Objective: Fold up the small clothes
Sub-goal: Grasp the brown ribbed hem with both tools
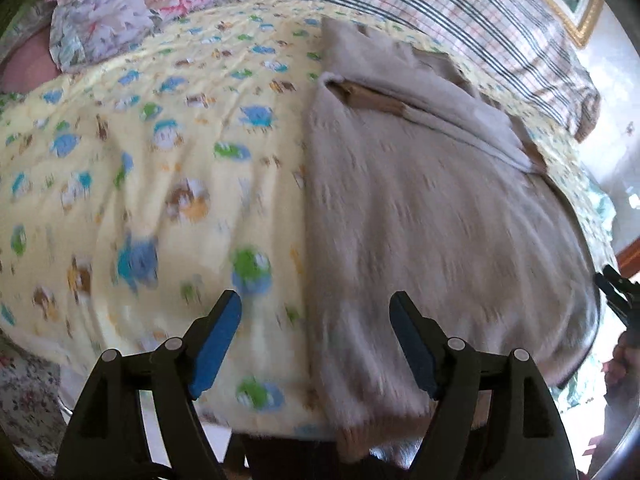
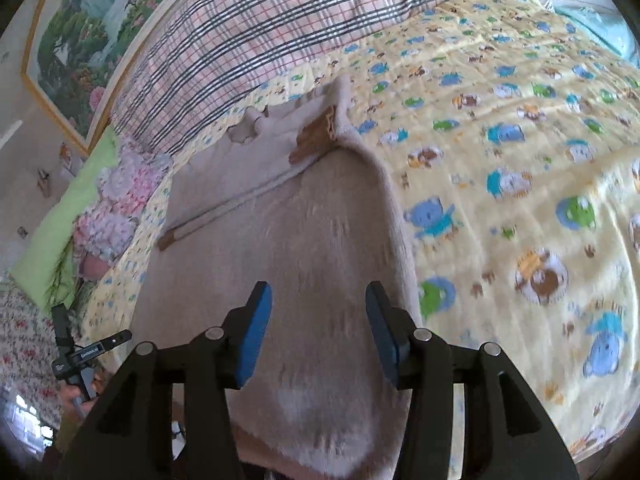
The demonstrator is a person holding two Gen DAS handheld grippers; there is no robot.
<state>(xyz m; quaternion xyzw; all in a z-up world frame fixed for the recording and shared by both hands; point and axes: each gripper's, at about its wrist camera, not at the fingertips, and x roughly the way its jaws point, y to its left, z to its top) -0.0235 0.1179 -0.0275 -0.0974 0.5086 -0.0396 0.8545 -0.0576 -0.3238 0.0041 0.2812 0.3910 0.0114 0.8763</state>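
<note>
a beige fleece garment (image 1: 432,216) lies flat on the yellow cartoon-print quilt (image 1: 152,168), and everything here is placed from that garment. its long axis runs from the near bed edge, where a ribbed hem droops over the side, away toward the plaid blanket (image 1: 460,12) beyond its far end; a folded flap with brown trim (image 1: 372,98) crosses it near that far end. the left gripper (image 1: 316,344) hovers with its blue pads spread wide and nothing between them, straddling the garment's left long edge: one finger over bare quilt, the other over fleece. the right gripper (image 2: 318,332) is likewise parted and empty, hanging over the near end of the garment (image 2: 280,240), closer to the long edge that borders the open quilt (image 2: 520,160) in its own view. both views are smeared, so whether either claw touches the cloth cannot be told. the relation that matters, as i judge it, is that the garment stretches straight ahead of both claws, its length in line with their fingers, so a lengthwise fold would mean pinching the near hem and carrying it toward the trimmed flap (image 2: 316,136). the left claw sits nearer a side edge, the right more over the body of the cloth. the floral pillow (image 1: 112,12) lies well off to the garment's left and plays no part.
</note>
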